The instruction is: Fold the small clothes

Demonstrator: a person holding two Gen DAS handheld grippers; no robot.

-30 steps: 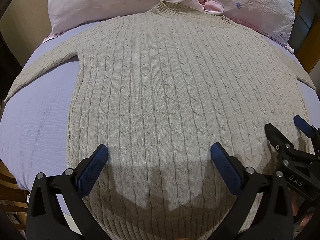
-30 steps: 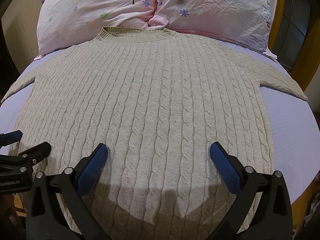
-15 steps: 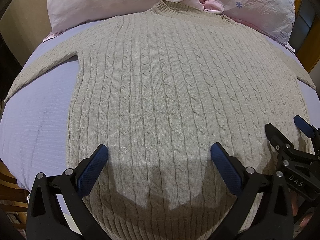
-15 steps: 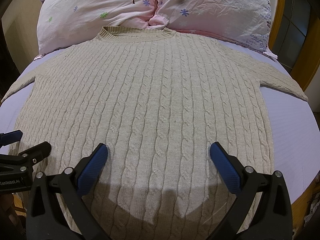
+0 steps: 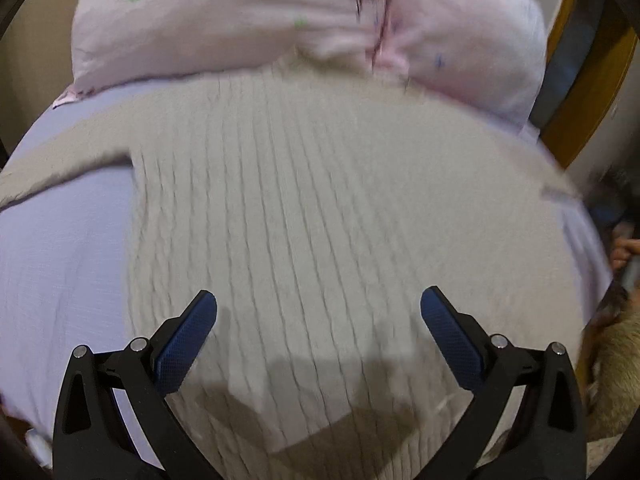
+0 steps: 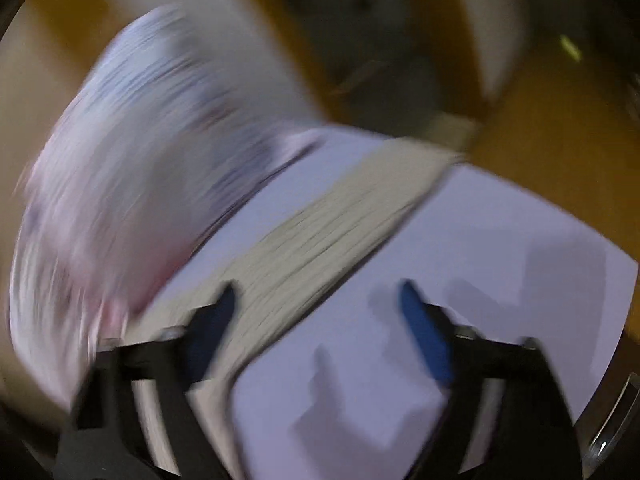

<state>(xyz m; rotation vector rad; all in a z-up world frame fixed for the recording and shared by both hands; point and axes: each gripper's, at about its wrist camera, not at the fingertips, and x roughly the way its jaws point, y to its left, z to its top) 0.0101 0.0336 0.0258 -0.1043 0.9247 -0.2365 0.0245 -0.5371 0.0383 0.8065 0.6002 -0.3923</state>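
A beige cable-knit sweater (image 5: 320,208) lies flat, front up, on a lilac bed sheet (image 5: 60,264), collar toward the pillows. My left gripper (image 5: 319,320) is open and empty, hovering over the sweater's lower body. My right gripper (image 6: 316,312) is open and empty over the sweater's right sleeve (image 6: 332,232), which stretches away across the sheet (image 6: 500,240). The right wrist view is heavily blurred by motion.
Two pink flowered pillows (image 5: 248,20) lie at the head of the bed, also seen in the right wrist view (image 6: 128,168). A wooden bed frame (image 5: 588,68) runs along the right edge. A hand (image 5: 626,250) shows at the far right.
My right gripper has swung fast to the right, from over the sweater's hem to over its right sleeve. My left gripper has lifted and shifted slightly; the right gripper has left its view.
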